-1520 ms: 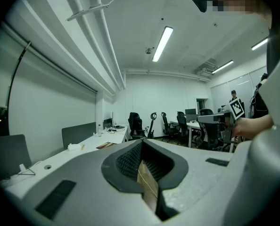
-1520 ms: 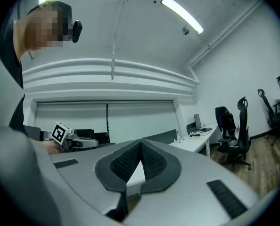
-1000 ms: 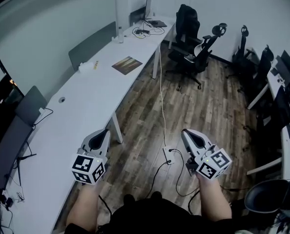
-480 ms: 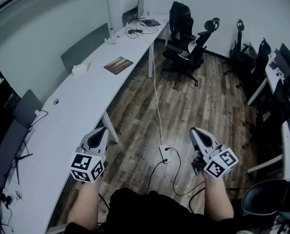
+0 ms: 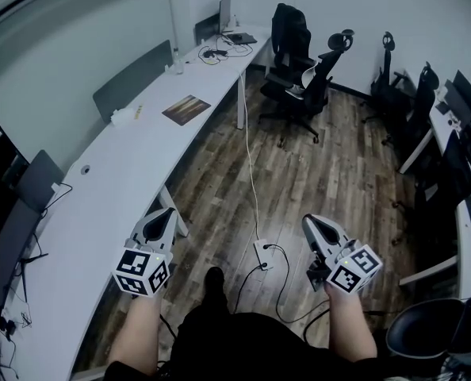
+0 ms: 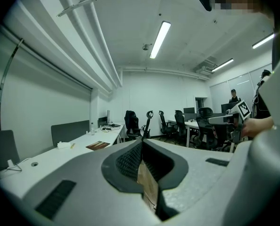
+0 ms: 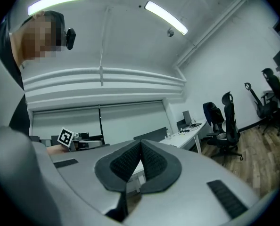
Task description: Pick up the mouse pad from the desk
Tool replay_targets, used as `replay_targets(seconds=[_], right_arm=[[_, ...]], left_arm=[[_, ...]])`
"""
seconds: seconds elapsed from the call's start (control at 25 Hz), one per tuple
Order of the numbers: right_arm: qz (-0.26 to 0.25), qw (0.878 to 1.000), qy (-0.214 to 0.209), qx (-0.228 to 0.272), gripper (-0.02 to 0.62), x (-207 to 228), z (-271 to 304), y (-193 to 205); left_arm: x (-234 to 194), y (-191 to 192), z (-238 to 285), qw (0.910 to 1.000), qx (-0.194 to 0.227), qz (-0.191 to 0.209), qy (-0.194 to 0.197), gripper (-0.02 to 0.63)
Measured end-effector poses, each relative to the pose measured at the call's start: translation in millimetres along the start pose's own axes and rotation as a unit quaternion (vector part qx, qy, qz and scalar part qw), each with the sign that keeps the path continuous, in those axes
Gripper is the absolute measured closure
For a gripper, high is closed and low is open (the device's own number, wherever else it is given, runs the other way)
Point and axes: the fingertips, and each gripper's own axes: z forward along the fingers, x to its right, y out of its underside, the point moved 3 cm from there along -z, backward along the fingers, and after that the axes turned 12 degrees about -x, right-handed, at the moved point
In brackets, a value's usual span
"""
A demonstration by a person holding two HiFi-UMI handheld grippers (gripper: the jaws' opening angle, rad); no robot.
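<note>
The mouse pad (image 5: pixel 186 109), a brown rectangle, lies flat on the long white desk (image 5: pixel 101 205), far ahead of both grippers; the left gripper view shows the mouse pad (image 6: pixel 98 145) small on the desktop. My left gripper (image 5: pixel 166 215) hovers by the desk's near edge, shut and empty, with its jaws meeting at the tip (image 6: pixel 142 142). My right gripper (image 5: pixel 311 222) is over the wooden floor, well right of the desk. It is also shut with nothing between its pads (image 7: pixel 141 142).
A white wad (image 5: pixel 123 116), a bottle (image 5: pixel 177 60) and a monitor (image 5: pixel 224 13) with cables sit further along the desk. Black office chairs (image 5: pixel 299 62) stand beyond. A power strip (image 5: pixel 263 252) with cords lies on the floor between the grippers. More desks and chairs line the right side.
The person has stepped forward along the desk, and a shoe now shows below. Both grippers travelled along with the body and stayed shut; the right one sits slightly lower in the picture.
</note>
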Motion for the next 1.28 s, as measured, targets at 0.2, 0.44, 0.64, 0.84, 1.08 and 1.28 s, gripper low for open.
replay_targets(seconds=[0.2,0.44,0.64,0.84,1.08,1.28], right_arm=[[-0.004,1.000,-0.004,-0.012,0.592,13,23,1],[-0.008,1.000,0.010,-0.028,0.592,40,64,-3],[-0.011,0.999,0.011,-0.045,0.592,60,114,-8],[0.001,0.998,0.016,-0.064,0.591,80,174,-13],[0.000,0.996,0.007,-0.084,0.591,91,252,-26],[-0.012,0.996,0.005,-0.090,0.591,95,316,-43]], left_arm=[[-12,-1,26,1.0000,-0.004,-0.005,0.004,0.595],[-42,-3,67,0.9999,-0.009,-0.010,0.009,0.595],[-78,-7,106,0.9997,-0.014,-0.017,0.011,0.596],[-124,-9,148,0.9991,-0.027,-0.029,0.018,0.596],[-181,-13,190,0.9984,-0.034,-0.037,0.025,0.597],[-233,-15,208,0.9979,-0.029,-0.054,0.021,0.597]])
